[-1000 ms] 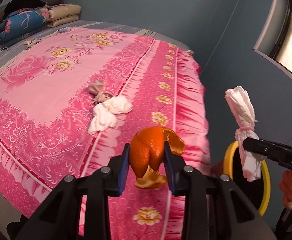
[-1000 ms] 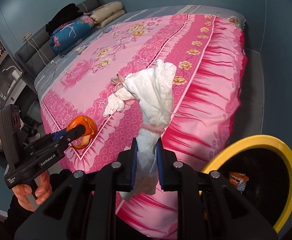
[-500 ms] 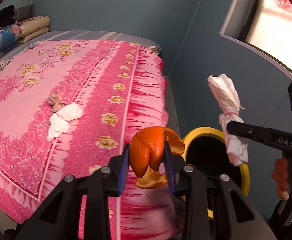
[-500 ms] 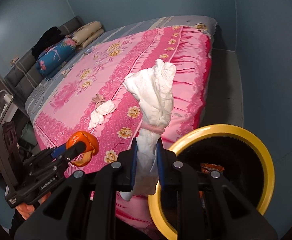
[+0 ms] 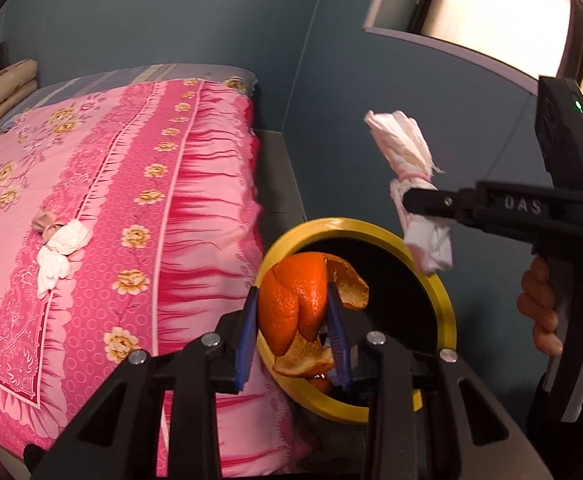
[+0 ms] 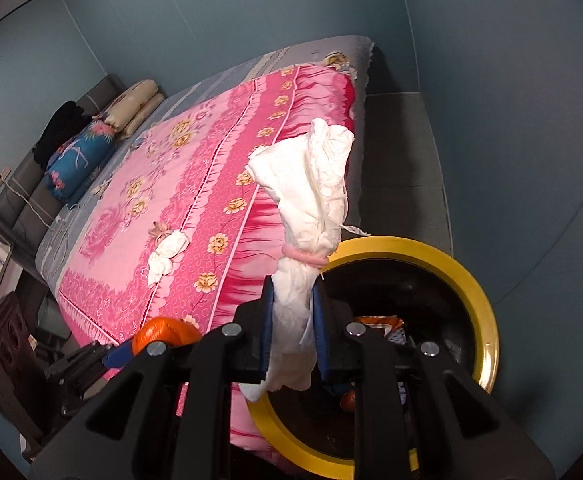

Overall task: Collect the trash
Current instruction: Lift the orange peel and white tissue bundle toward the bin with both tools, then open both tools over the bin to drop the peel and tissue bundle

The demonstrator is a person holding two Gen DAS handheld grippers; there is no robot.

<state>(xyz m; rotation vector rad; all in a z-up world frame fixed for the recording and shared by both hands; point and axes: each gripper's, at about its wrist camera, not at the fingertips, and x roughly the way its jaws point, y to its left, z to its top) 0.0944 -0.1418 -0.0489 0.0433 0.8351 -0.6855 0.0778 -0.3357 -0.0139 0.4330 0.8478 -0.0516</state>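
My left gripper [image 5: 293,330] is shut on an orange peel [image 5: 297,306], held over the near rim of a round bin with a yellow rim [image 5: 439,292]. My right gripper [image 6: 291,330] is shut on a white tissue bundle [image 6: 311,192] tied with a pink band; it hangs above the bin's left rim [image 6: 479,300]. In the left wrist view that bundle [image 5: 407,168] sits up and right of the peel, pinched by the right gripper [image 5: 411,202]. In the right wrist view the peel [image 6: 165,332] shows at lower left. Another white tissue wad [image 5: 61,248] [image 6: 167,254] lies on the pink bed.
The pink flowered bed [image 5: 91,184] fills the left, its edge hard against the bin. Blue-grey walls stand behind and right, with a window [image 5: 491,4] at upper right. Pillows [image 6: 131,108] are stacked at the bed's far end. Some rubbish [image 6: 383,326] lies inside the bin.
Both grippers have swung right, away from the bed and over the yellow-rimmed bin, each carrying its load. The bin now sits directly beneath the peel and the tissue bundle.
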